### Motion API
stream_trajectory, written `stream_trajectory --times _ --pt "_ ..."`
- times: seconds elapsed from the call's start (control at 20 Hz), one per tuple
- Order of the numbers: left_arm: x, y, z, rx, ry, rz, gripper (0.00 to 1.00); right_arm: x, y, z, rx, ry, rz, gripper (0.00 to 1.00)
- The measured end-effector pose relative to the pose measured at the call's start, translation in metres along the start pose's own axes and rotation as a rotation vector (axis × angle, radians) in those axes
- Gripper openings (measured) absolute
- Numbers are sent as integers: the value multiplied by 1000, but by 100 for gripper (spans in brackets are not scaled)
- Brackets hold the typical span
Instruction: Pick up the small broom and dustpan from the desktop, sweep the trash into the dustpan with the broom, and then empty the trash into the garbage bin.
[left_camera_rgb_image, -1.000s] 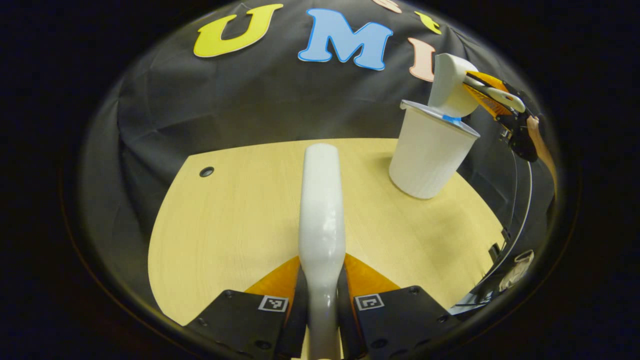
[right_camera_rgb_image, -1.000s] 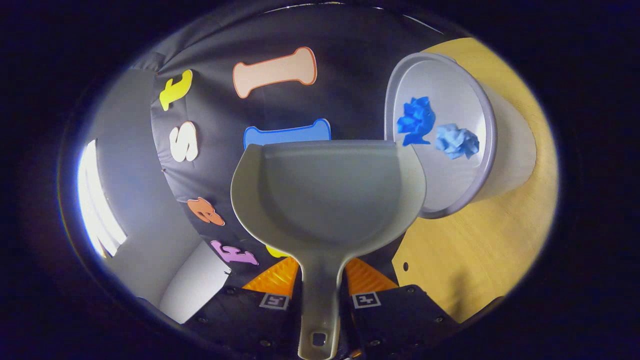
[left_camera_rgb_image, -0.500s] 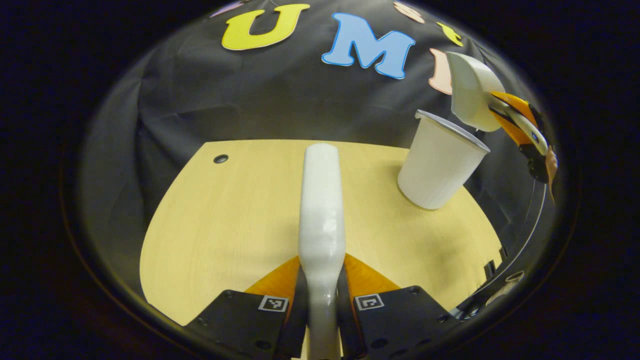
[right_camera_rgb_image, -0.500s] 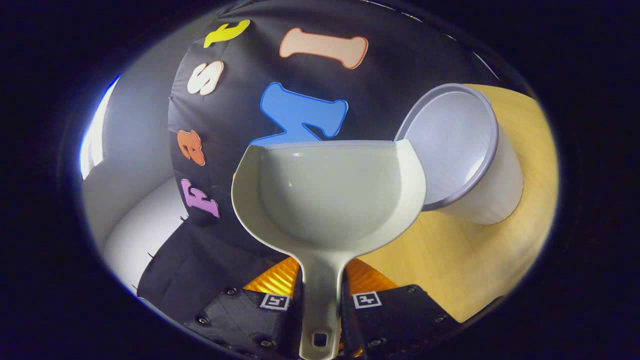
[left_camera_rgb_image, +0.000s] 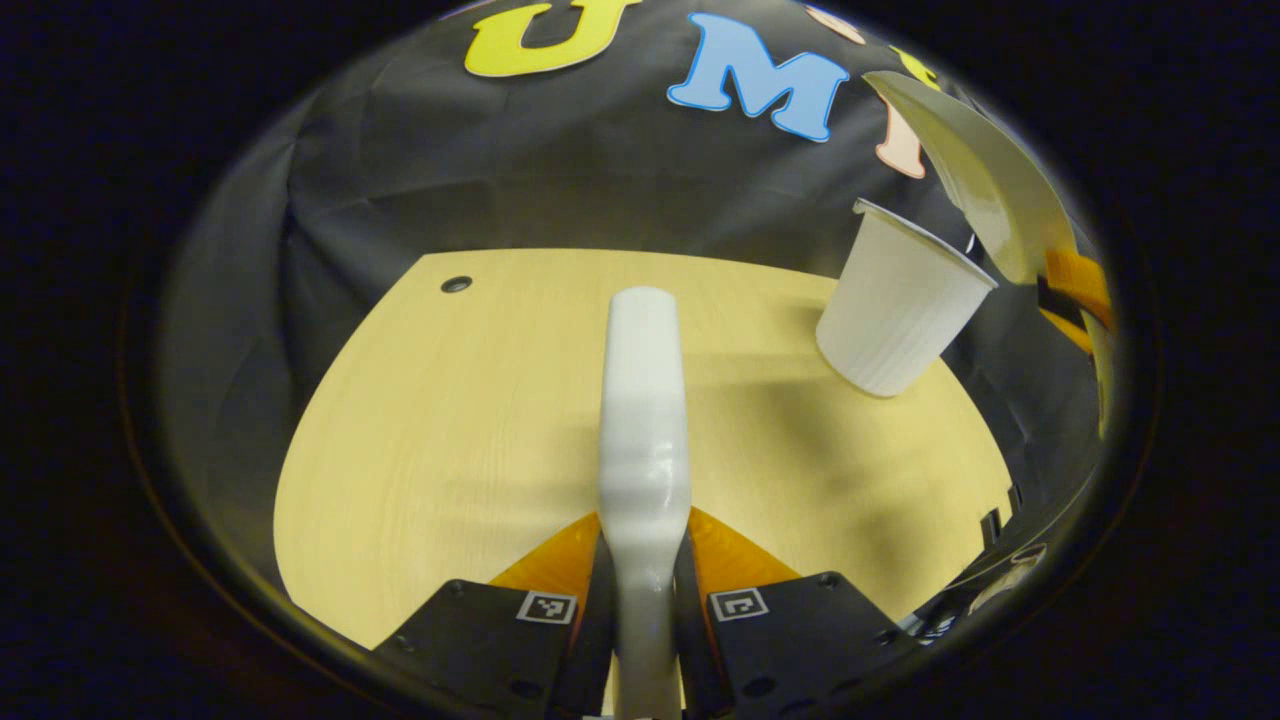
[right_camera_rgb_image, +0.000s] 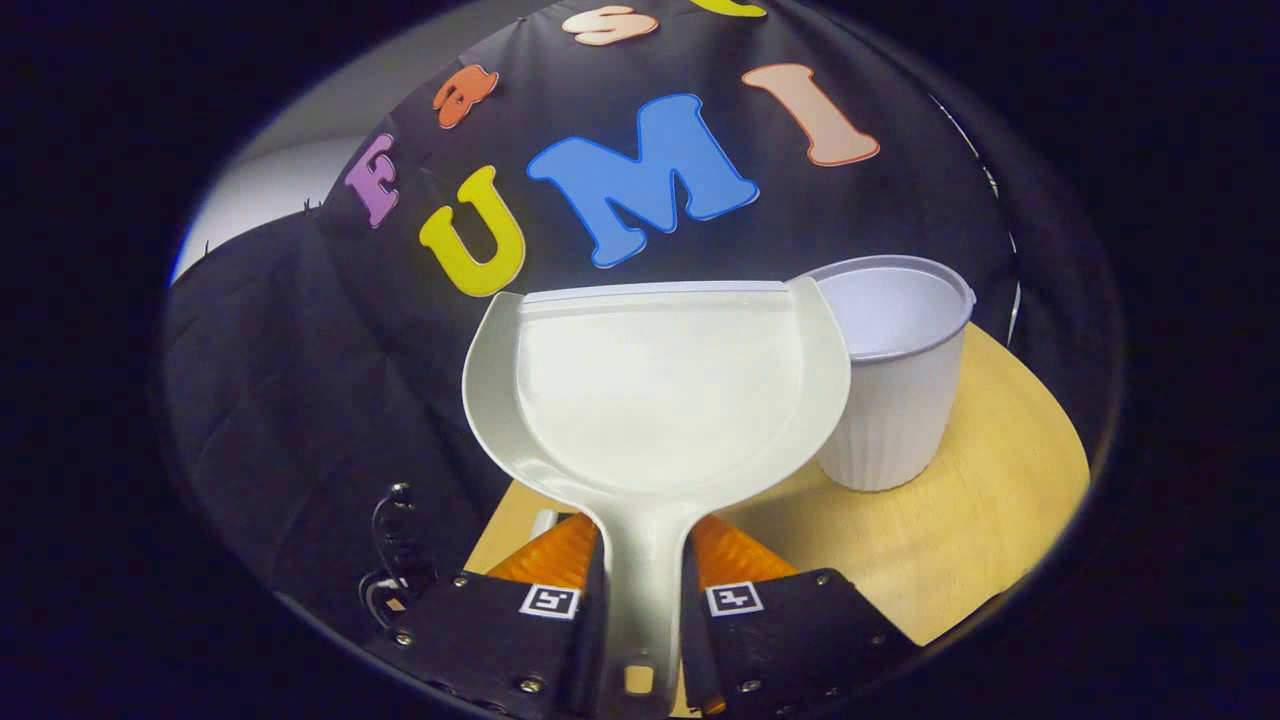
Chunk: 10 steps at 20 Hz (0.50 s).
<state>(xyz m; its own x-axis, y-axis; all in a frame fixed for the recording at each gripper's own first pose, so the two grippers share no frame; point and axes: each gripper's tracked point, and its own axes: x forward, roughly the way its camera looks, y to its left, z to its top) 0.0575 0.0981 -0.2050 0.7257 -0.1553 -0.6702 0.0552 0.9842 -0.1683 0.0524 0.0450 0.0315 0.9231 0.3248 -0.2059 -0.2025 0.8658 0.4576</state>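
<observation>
beside the bin (right_camera_rgb_image: 890, 400), the right gripper (right_camera_rgb_image: 640, 590) clamps the dustpan (right_camera_rgb_image: 655, 390) (left gripper (left_camera_rgb_image: 643, 590) grips the broom (left_camera_rgb_image: 643, 420)).

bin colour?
White, with fine vertical ribbing on its wall. The garbage bin shows best in the right gripper view.

No readable words, brands or numbers stand on anything here. The only signs are small square black-and-white coded markers, one on each finger block of the left tool (left_camera_rgb_image: 644, 600) and one on each finger block of the right tool (right_camera_rgb_image: 640, 598); their patterns are not text. The dustpan (right_camera_rgb_image: 655, 390), the bin (right_camera_rgb_image: 890, 370) and the surface (left_camera_rgb_image: 480, 400) bear no lettering.
</observation>
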Motion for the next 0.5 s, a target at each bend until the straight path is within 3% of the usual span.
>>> stream_trajectory --times 0.2,0.5 --pt "17 9 -20 11 40 11 35 14 -20 -52 -70 100 -124 31" --pt "34 5 -47 -11 121 -2 36 37 -50 -139 -76 274 -260 32"
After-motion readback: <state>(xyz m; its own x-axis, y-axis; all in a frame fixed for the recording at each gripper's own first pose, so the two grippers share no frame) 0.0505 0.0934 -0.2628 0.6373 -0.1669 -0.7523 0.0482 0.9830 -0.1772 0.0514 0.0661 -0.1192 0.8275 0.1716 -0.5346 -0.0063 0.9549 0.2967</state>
